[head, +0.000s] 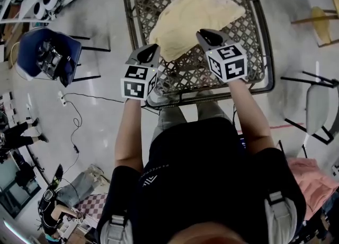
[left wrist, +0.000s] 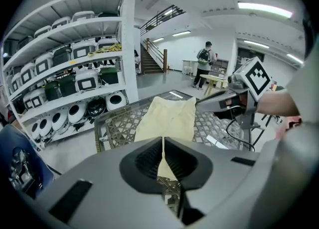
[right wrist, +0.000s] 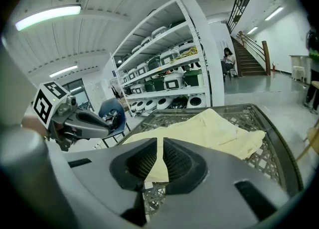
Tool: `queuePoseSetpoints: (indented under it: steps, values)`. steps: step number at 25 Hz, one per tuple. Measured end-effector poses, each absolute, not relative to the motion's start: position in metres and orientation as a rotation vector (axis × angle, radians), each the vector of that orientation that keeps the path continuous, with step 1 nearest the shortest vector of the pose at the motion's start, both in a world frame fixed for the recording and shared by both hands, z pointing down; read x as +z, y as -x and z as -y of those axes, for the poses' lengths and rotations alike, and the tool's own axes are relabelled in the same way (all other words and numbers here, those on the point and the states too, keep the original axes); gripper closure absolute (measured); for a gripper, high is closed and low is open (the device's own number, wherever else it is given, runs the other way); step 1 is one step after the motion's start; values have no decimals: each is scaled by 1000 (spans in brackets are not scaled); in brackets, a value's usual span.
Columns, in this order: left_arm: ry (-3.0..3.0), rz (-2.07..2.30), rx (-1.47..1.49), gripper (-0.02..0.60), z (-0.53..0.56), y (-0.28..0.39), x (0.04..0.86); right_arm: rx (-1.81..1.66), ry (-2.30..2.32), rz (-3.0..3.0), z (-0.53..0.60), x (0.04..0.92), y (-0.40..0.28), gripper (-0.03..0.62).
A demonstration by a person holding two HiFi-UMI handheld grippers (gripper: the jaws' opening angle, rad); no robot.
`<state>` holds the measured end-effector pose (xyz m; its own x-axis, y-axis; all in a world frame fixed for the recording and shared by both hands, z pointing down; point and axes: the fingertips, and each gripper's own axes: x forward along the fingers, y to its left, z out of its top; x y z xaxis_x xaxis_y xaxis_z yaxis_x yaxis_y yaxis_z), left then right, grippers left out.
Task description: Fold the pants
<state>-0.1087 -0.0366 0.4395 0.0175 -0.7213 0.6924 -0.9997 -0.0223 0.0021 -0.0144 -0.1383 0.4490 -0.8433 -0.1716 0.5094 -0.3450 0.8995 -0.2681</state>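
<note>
Pale polished floor runs around a dark metal tabletop (head: 263,41) with a woven lattice surface. A tall white shelving rack (left wrist: 75,73) loaded with white and dark machines stands off to one side, and a staircase (left wrist: 149,56) rises at the back of the hall. Pale yellow pants (head: 196,12) lie spread across the lattice, slanting from the near edge toward the far right corner. Their far part rests flat on the tabletop and their near edge is gathered at the two grippers. The left gripper (head: 151,52) has its fingers (left wrist: 149,161) closed on the near left corner, with a thin fold of yellow cloth pinched between the ribbed pads. The right gripper (head: 212,37) sits just beside it at the near right corner, its fingers (right wrist: 177,161) likewise clamped on a strip of the same cloth. Both point downward and away from the person. A blue chair (head: 47,54) stands well apart on the floor to the left, and pink cloth (head: 312,179) lies at the lower right.
</note>
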Motion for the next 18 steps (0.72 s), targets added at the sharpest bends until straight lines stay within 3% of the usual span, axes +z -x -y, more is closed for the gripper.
queuePoseSetpoints:
  steps: [18]
  values:
    - [-2233,1150,861,558,6,170,474,606,-690,2432,59,474,61,536]
